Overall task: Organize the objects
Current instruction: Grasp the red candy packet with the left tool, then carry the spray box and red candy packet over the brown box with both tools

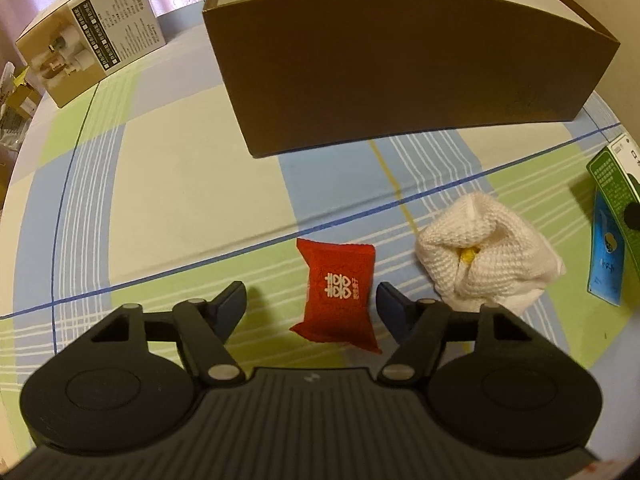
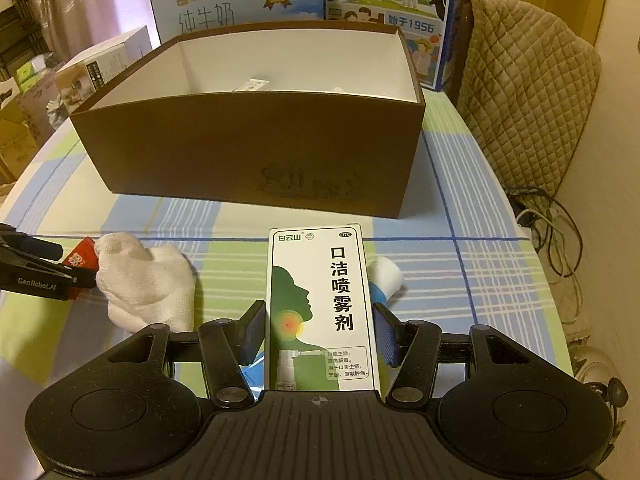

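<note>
Spray box [image 2: 320, 308] in right claw [image 2: 320, 334], long axis toward brown box [image 2: 256, 148] (upright print).

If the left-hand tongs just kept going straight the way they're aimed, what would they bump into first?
Most likely the red packet. It lies on the tablecloth directly between the two open fingers of the left tongs, which do not touch it yet. The white cloth sits off to one side, and the brown box is farther back.

My table [image 1: 168, 184] wore a plaid of pale green, light blue and cream with thin white and dark blue lines. On it lay a red packet [image 1: 338, 296] with white print, a white knitted cloth [image 1: 484, 252] and a brown box [image 1: 400, 68] with a white inside. My black right hand-held gripper [image 2: 320, 332] framed a white-and-green carton [image 2: 320, 308] with black characters.
</note>
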Tool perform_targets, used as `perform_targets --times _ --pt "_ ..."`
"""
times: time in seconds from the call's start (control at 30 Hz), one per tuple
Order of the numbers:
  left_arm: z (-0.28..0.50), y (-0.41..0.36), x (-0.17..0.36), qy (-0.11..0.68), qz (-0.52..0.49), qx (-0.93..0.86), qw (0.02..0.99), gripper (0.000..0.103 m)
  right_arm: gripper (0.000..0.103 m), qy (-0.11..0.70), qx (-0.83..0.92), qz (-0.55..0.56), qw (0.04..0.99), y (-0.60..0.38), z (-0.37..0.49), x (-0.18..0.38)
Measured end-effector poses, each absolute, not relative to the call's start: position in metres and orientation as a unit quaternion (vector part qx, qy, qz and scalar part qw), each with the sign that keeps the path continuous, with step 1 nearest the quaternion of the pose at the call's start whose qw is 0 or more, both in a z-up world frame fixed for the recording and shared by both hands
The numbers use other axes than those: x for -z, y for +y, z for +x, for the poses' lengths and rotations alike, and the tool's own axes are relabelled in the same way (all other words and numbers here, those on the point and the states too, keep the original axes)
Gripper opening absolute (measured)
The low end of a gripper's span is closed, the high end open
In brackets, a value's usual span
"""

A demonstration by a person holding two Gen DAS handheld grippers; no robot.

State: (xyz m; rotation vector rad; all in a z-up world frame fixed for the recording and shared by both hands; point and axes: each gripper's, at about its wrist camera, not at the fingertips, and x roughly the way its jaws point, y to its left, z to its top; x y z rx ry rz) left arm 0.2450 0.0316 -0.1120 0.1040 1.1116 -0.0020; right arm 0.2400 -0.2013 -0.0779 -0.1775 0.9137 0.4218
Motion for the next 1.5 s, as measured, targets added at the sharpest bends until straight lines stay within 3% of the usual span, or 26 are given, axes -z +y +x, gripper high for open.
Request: perform_targets --times 0.27,0.93,1.5 --pt "0.246 0.031 0.111 0.528 0.042 0.012 0.848 0.028 0.052 0.434 -0.210 -0.087 0.872 -0.196 0.238 0.077" --pt "0.217 0.051 0.046 0.471 0.001 0.001 0.882 0.027 0.052 0.410 -0.240 -0.040 0.879 -0.193 0.234 0.042" --pt "0.237 0.037 -0.007 0.408 0.015 0.024 0.912 0.027 0.052 0.364 -0.277 -0.013 0.889 -0.181 0.264 -0.006"
